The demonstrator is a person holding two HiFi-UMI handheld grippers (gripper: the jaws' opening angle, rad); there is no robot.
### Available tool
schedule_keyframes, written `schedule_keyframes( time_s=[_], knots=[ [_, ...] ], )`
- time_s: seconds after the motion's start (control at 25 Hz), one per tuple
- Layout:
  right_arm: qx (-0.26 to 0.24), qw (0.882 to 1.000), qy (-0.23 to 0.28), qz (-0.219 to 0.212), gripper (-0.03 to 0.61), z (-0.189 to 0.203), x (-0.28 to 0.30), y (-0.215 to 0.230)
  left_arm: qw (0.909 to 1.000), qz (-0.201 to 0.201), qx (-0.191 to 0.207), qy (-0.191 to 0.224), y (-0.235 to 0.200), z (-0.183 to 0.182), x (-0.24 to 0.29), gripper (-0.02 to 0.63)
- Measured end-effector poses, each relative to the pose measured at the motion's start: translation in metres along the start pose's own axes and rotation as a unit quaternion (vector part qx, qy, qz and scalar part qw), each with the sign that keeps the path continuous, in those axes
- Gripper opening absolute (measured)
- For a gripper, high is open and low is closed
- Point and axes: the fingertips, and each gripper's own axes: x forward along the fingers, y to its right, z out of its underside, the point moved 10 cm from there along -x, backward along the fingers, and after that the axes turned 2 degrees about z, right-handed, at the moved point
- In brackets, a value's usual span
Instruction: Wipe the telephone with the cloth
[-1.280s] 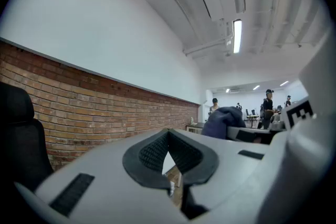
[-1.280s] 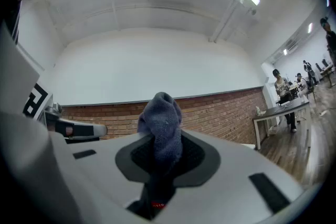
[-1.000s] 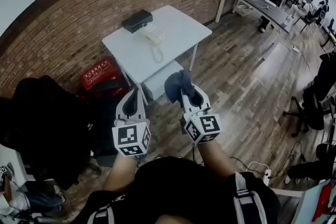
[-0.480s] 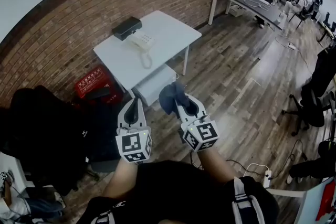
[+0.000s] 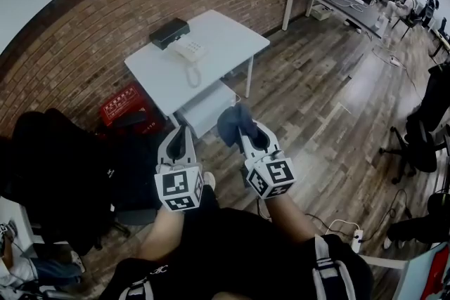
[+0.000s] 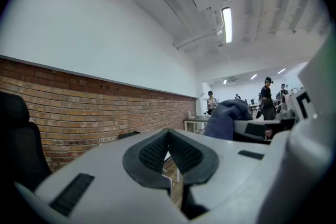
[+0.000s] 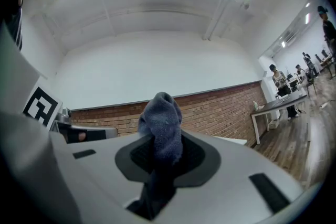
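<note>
A white telephone point(image 5: 188, 50) with a coiled cord lies on a white table point(image 5: 218, 38) by the brick wall, far ahead of both grippers. My right gripper point(image 5: 244, 126) is shut on a dark blue-grey cloth point(image 5: 235, 121), which bunches up above the jaws point(image 7: 160, 120). My left gripper point(image 5: 180, 136) is shut and holds nothing; in the left gripper view its jaws meet with no gap point(image 6: 169, 139). Both grippers are held up near my body, well short of the table.
A black box point(image 5: 169, 29) sits on the table behind the telephone. A red crate point(image 5: 126, 100) stands under its left side, and a dark chair point(image 5: 49, 165) is at my left. People work at a long desk point(image 5: 337, 0) far right.
The view has shifted slightly; both grippers stay raised in front of me, and the table sits a little lower and further left in the head view than a second ago.
</note>
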Motion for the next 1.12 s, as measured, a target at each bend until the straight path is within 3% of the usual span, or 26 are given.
schedule_keyframes(
  time_s=[0.36, 0.92, 1.04, 1.12],
  knots=[
    [-0.013, 1.000, -0.002, -0.012, 0.051, 0.005, 0.042, 0.028, 1.0000, -0.002, -0.005, 0.000, -0.010, 0.007, 0.042, -0.003],
    [-0.023, 0.999, 0.001, -0.027, 0.051, 0.016, 0.188, 0.081, 0.9994, 0.012, -0.032, -0.011, -0.071, 0.015, 0.187, -0.003],
    [-0.019, 0.999, -0.013, -0.023, 0.051, 0.022, 0.227, 0.092, 0.9986, 0.004, -0.041, -0.033, -0.091, 0.024, 0.225, -0.003],
    [-0.013, 0.999, -0.030, -0.031, 0.051, 0.027, 0.249, 0.096, 0.9963, 0.008, -0.069, -0.050, -0.105, 0.029, 0.245, -0.003]
  ],
)
